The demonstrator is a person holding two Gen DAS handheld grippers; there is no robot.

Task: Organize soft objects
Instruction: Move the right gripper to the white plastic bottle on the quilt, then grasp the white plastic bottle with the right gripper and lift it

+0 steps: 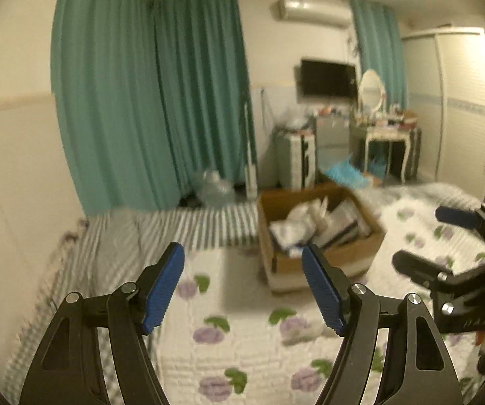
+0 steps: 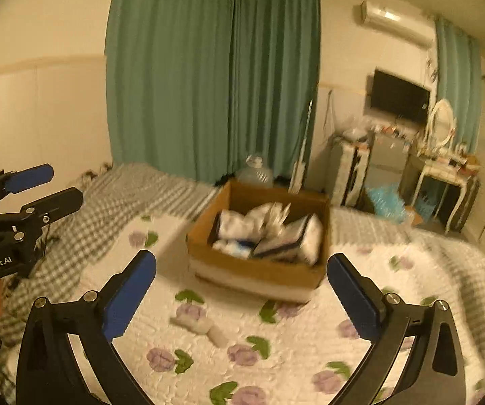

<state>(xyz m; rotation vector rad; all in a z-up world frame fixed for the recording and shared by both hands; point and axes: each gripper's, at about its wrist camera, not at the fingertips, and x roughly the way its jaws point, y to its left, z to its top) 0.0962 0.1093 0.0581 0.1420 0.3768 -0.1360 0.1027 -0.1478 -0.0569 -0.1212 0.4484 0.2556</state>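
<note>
A brown cardboard box [image 1: 310,265] [image 2: 252,268] stands on the bed and holds a heap of white soft items [image 1: 305,219] [image 2: 242,226]. A small white soft piece [image 2: 202,325], blurred, lies on the flowered bedspread [image 2: 293,354] in front of the box. My left gripper [image 1: 244,287] hovers open over the bedspread, left of the box and short of it, with nothing between its blue pads. My right gripper [image 2: 242,297] is wide open and empty, above the small white piece and facing the box. Each gripper shows at the edge of the other's view: the right gripper [image 1: 418,236] and the left gripper [image 2: 63,184].
A grey checked blanket [image 1: 124,236] [image 2: 107,209] covers the bed's far left side by the wall. Green curtains [image 2: 208,84] hang behind. A clear plastic bottle [image 2: 254,172] stands past the box. A dressing table [image 2: 445,168] and clutter fill the far right.
</note>
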